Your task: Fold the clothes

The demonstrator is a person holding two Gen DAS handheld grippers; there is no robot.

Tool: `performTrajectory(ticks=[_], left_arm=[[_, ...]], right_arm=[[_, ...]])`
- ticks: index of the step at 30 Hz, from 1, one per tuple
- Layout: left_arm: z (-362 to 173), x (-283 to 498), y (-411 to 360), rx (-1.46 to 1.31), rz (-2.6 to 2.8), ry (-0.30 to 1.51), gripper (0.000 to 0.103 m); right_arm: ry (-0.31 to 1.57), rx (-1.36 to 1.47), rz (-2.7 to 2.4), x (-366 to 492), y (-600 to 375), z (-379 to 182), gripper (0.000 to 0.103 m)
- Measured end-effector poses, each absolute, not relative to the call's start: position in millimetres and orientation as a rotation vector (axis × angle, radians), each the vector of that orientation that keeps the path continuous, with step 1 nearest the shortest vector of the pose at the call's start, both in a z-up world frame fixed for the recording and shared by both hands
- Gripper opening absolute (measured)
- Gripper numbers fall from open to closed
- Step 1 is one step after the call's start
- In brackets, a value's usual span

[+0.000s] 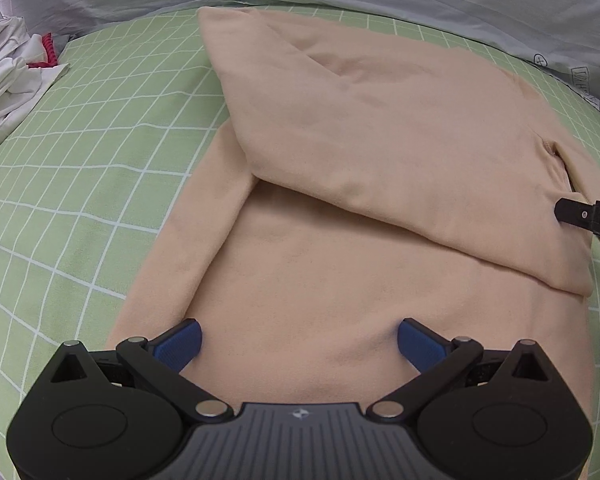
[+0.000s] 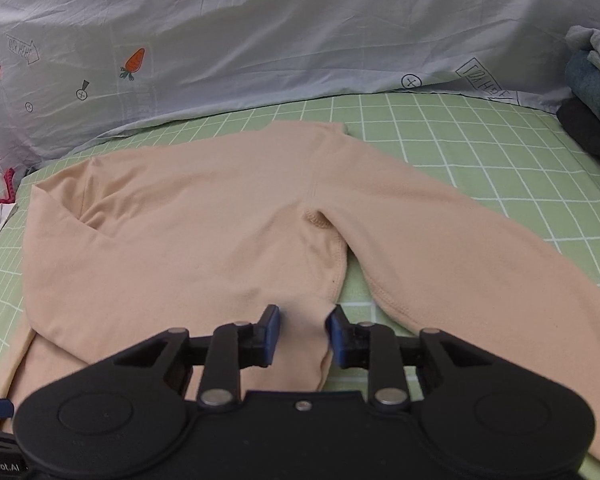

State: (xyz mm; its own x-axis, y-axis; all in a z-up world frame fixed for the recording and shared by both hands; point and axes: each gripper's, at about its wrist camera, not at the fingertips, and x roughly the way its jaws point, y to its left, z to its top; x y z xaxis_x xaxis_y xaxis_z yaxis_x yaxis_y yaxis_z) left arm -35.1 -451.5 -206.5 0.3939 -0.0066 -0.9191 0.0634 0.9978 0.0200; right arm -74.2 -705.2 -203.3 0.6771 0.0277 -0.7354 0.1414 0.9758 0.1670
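Note:
A beige long-sleeved top (image 1: 340,240) lies flat on the green checked sheet (image 1: 60,200), one part folded diagonally across its body. My left gripper (image 1: 300,340) hovers over the top's near edge, open wide, with nothing between its blue pads (image 1: 180,344). The right gripper's black finger shows at the right edge (image 1: 588,216) by the fold. In the right wrist view the top (image 2: 180,232) spreads ahead and a sleeve (image 2: 480,264) runs to the right. My right gripper (image 2: 304,330) stands narrowly open over the top's edge; cloth lies between the pads, unpinched.
A pale grey printed quilt (image 2: 260,40) is bunched along the far side of the bed. White clothing with red trim (image 1: 8,76) lies at the far left. A pile of dark and grey clothes (image 2: 592,92) sits at the far right.

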Motion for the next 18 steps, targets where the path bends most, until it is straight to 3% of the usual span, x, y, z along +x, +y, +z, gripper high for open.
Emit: performTrajectory(ticks=[3, 11, 18], left_arm=[[-206.3, -33.6, -453.9, 0.051, -0.039, 1.171, 0.103], [-204.5, -32.4, -455.7, 0.045, -0.028, 1.186, 0.103], [-202.7, -33.1, -459.1, 0.04, -0.02, 1.193, 0.103]], right_arm=[[0.765, 0.187, -0.032, -75.2, -704.1, -194.6, 0.006], [0.568, 0.171, -0.126, -62.4, -754.2, -155.1, 0.004], [0.561, 0.153, -0.357, -63.4, -827.4, -162.6, 0.004]])
